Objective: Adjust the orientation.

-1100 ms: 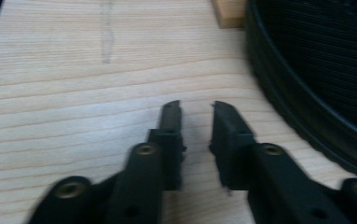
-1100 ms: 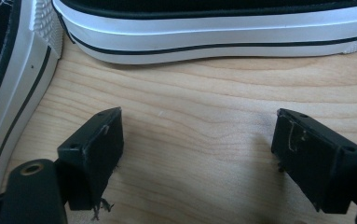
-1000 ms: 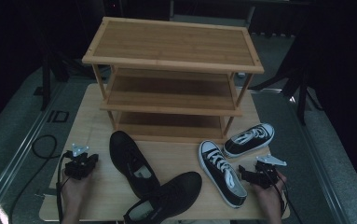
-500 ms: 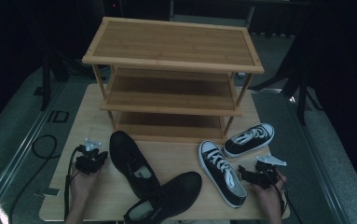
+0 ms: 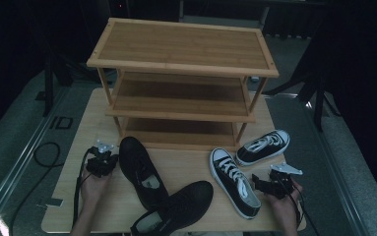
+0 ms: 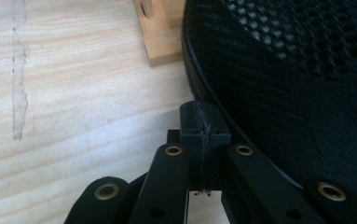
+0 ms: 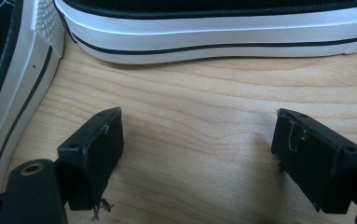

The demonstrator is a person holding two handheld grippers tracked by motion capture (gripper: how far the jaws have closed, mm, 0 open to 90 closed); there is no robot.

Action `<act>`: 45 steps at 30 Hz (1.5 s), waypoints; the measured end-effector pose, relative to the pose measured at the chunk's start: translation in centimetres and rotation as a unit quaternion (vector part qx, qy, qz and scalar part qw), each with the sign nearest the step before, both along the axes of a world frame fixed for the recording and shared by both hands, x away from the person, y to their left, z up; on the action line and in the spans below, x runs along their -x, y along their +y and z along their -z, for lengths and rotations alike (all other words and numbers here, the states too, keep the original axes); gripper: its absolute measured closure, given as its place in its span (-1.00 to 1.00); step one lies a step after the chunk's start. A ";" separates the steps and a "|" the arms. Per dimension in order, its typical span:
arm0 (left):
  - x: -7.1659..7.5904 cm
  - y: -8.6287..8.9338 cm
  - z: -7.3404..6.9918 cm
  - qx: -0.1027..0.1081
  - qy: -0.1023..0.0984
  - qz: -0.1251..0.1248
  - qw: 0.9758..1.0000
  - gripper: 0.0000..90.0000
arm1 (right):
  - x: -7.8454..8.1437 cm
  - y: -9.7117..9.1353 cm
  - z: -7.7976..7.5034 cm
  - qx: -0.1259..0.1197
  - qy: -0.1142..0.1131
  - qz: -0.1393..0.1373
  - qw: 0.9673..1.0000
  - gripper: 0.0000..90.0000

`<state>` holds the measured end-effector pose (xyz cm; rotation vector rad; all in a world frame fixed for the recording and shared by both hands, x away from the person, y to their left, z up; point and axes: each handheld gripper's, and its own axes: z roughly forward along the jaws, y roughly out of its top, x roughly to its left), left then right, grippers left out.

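Two black mesh shoes lie at the table's front: one [image 5: 139, 169] pointing toward the rack, the other [image 5: 176, 209] crosswise at the front edge. My left gripper [image 5: 108, 156] is shut, nothing between its jaws, right beside the first shoe's toe; in the left gripper view its tips [image 6: 204, 125] sit against the shoe's [image 6: 297, 88] sole edge. Two black-and-white sneakers lie at the right: one [image 5: 233, 182] lengthwise, one [image 5: 264, 146] behind it. My right gripper [image 5: 261, 184] stands open just right of the nearer sneaker; its view [image 7: 197, 140] shows bare wood between the jaws, sneaker soles [image 7: 213, 35] beyond.
A three-tier bamboo shoe rack [image 5: 181, 73] stands at the back of the wooden table [image 5: 186, 164], its shelves bare; one rack foot [image 6: 160, 32] is close ahead of my left gripper. Cables trail off the table's left side onto the grey floor [image 5: 18, 147].
My left hand and its shut gripper have moved to the right and a little away from me, up to the toe of the black mesh shoe. The right hand has kept still.
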<state>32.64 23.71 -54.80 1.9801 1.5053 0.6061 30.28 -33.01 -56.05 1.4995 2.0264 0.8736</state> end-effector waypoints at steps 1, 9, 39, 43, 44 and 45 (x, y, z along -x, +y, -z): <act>-0.2 0.0 0.0 0.000 0.000 0.001 1.000 1.00 | 0.0 0.0 0.0 0.000 0.000 0.000 1.000 -0.63; -1.7 -1.1 -0.4 -0.006 -0.002 0.023 1.000 1.00 | 0.0 0.0 0.0 0.000 0.000 0.000 1.000 -0.63; -4.3 -6.3 -1.5 0.031 -0.009 0.083 0.996 0.82 | 0.0 0.0 0.0 0.000 0.000 -0.005 1.000 -0.63; -3.1 -5.5 -2.3 0.057 -0.014 0.076 0.995 0.72 | 0.0 0.0 0.0 0.000 0.000 -0.005 1.000 -0.63; -3.1 -5.5 -2.3 0.057 -0.014 0.076 0.995 0.70 | 0.0 0.0 0.0 0.000 0.000 -0.005 1.000 -0.63; -2.6 -5.3 -2.4 0.060 -0.016 0.074 0.995 0.70 | 0.0 0.0 0.0 0.000 0.000 -0.005 1.000 -0.63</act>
